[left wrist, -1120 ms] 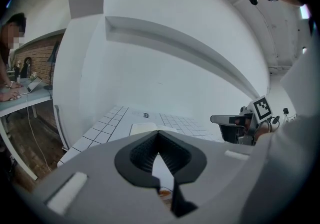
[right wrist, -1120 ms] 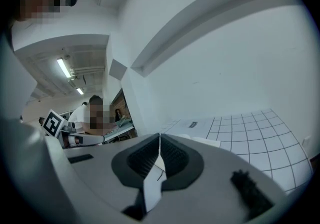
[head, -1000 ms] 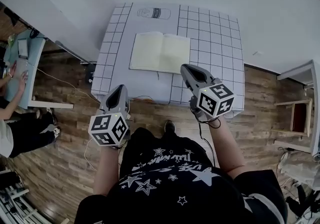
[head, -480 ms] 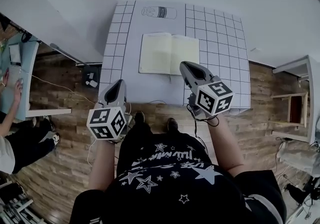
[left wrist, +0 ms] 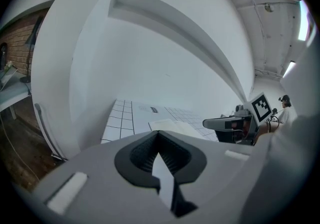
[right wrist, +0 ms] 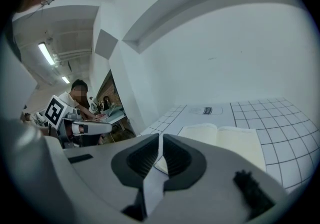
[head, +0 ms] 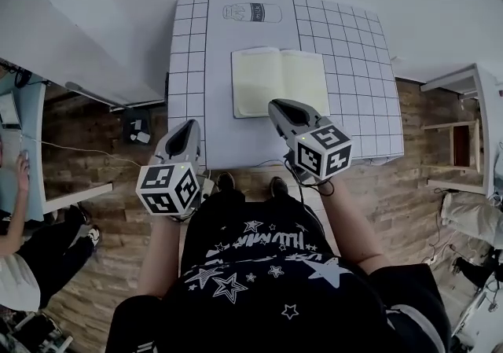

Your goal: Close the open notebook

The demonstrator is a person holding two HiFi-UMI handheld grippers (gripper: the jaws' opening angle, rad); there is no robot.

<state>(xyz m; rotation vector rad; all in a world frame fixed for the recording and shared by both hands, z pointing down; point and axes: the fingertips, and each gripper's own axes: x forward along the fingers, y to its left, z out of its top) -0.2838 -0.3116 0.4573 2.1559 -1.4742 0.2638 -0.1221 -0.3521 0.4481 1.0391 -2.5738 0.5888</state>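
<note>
you've moved the right gripper [head: 277, 107] up to the six o'clock edge of the notebook [head: 280, 80], still open mid-table [head: 187, 53], left gripper [head: 189, 126] at eight o'clock, both pinched together and empty, so closing can start.

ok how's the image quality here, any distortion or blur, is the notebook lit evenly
Head view: fisheye bows the table edges, but the notebook is sharp and evenly lit, no glare. Left gripper view: strong barrel distortion, dark round vignette, wall ledge curved. Right gripper view: same warp, ceiling light blown out.
</note>
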